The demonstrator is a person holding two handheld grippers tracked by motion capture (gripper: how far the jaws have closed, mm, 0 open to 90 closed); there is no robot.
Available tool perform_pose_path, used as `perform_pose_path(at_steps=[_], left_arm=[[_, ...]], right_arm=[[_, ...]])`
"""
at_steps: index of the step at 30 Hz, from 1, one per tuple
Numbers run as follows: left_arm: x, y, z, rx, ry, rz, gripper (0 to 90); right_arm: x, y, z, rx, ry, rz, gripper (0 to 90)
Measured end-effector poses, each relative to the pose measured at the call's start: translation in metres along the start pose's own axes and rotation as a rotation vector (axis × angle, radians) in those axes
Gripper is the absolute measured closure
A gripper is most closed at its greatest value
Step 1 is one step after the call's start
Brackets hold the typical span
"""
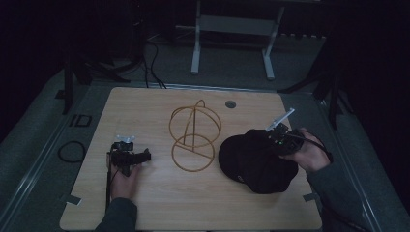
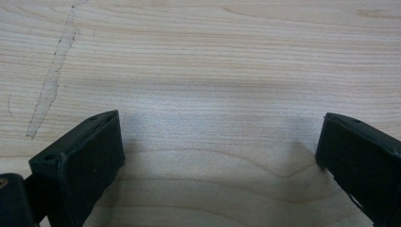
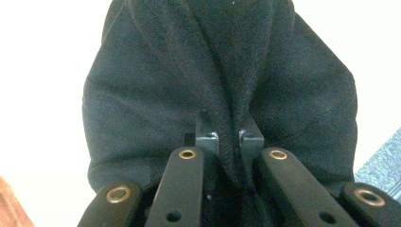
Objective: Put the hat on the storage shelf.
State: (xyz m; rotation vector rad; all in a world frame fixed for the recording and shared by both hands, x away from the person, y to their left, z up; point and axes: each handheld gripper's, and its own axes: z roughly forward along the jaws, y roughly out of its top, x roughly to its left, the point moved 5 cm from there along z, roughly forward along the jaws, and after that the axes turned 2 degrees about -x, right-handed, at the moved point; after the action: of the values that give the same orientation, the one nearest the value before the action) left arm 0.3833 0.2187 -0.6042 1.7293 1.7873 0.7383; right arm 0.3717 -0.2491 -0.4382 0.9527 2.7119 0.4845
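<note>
Two grippers are at work on a wooden table [image 1: 159,203]. From high up, a gold wire stand [image 1: 194,137] sits in the middle of the table. A black cap [image 1: 254,162] lies flat just to the right of the stand. The right gripper [image 1: 276,137] is on top of the cap, at the side far from the person. The left gripper [image 1: 129,157] rests on the table to the left of the stand, well apart from it.

In the left gripper view, the two jaws are wide apart, with bare wood between them and nothing held.

In the right gripper view, the jaws are pinched tight on a fold of the cap [image 3: 222,94]. The cap is soft, dark and fuzzy, and it bunches up where it is squeezed.

The pinch looks small. I think the cloth could slip out if the cap is lifted fast. The floppy cap could also bump the light stand and knock it over.
</note>
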Motion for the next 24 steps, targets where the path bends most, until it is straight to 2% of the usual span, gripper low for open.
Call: perform_pose_path(at_steps=[9,20,24], left_arm=[[0.000,0.000,0.000,0.000,0.001,0.002,1.3],[0.000,0.000,0.000,0.000,0.000,0.001,1.3],[0.000,0.000,0.000,0.000,0.001,0.001,1.3]], right_arm=[[-0.021,0.009,-0.008,-0.039,-0.017,0.068,84.4],[-0.042,0.023,-0.019,-0.059,-0.034,0.117,84.3],[-0.050,0.027,-0.025,-0.110,-0.051,0.169,84.5]])
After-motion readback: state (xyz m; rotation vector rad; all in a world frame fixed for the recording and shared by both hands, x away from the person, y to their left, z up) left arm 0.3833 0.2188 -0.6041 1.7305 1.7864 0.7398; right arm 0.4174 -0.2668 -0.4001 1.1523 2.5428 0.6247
